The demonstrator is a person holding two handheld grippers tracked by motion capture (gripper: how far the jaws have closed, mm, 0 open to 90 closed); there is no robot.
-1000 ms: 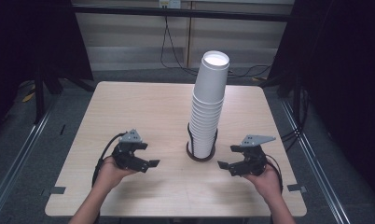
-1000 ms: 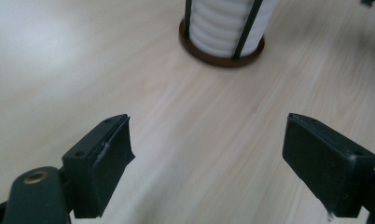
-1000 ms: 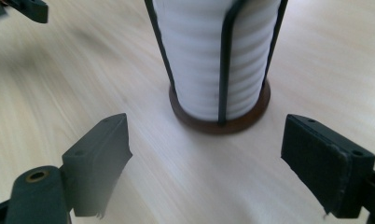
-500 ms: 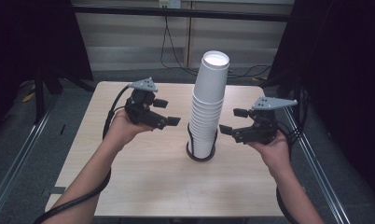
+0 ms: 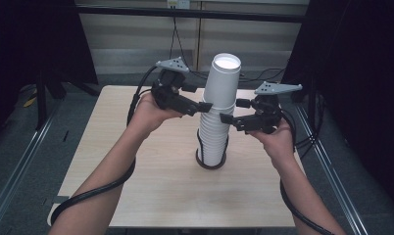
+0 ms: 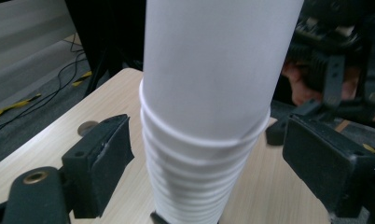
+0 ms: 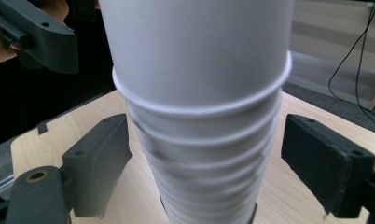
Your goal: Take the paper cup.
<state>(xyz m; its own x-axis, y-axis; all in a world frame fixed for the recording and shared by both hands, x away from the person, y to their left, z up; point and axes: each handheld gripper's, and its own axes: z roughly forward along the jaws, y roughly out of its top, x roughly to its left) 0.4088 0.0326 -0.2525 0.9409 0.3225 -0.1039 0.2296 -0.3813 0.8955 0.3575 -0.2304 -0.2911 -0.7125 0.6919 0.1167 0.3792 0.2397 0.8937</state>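
the left gripper [image 5: 205, 105] is raised beside the upper part of a tall stack of white paper cups [image 5: 217, 115]. in the left gripper view its two black jaws stand spread, one on each side of the stack with clear gaps, so the pads [image 6: 104, 161] press on nothing. the right gripper [image 5: 229, 117] comes in from the opposite side at about the same height, and in the right gripper view its jaws are spread as well, straddling the stack without contact; one of its fingers [image 7: 328, 163] shows a slightly frayed pad edge.

the stack stands upright near the middle of the light wooden table [image 5: 151, 191], its foot inside a dark ring base [image 5: 210, 161]. the top cup [image 5: 223, 81] sits noticeably higher than the tightly nested ones below.

what could go wrong: the stack is tall and narrow, so a sideways nudge from either gripper could tip it out of the ring. if one gripper pinches too hard, the thin paper wall may crush. if the lower cups are not held down while the top cup is pulled, several nested cups may lift together. whether the tips already brush the cups in the high view is hard to tell.

compared with the earlier frames, both hands have risen from low over the table near the person to the level of the upper cups and have closed in on the stack from both sides. the stack has not shifted.
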